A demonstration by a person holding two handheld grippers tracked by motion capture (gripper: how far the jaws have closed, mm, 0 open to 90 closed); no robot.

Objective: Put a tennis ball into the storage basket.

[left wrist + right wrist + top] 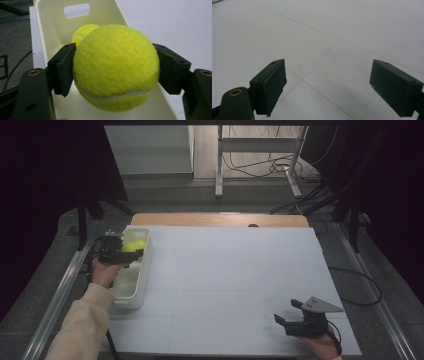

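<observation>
Two balls, one bin. High view: left gripper (131, 253) over white bin (141, 285) at table (240, 270) left edge, something yellow between jaws; right gripper (288, 312) near front right, jaws apart, empty.

Left gripper view: jaws clamp ball (116, 66) at widest girth, above bin (47, 30). Second ball (82, 32) lies in bin near handle slot; likely nothing else inside, floor partly hidden. Advice: lower before release, aim for bare floor short of second ball, avoid bounce-out.

Right gripper view: jaws wide, bare table (337, 30) below.
</observation>
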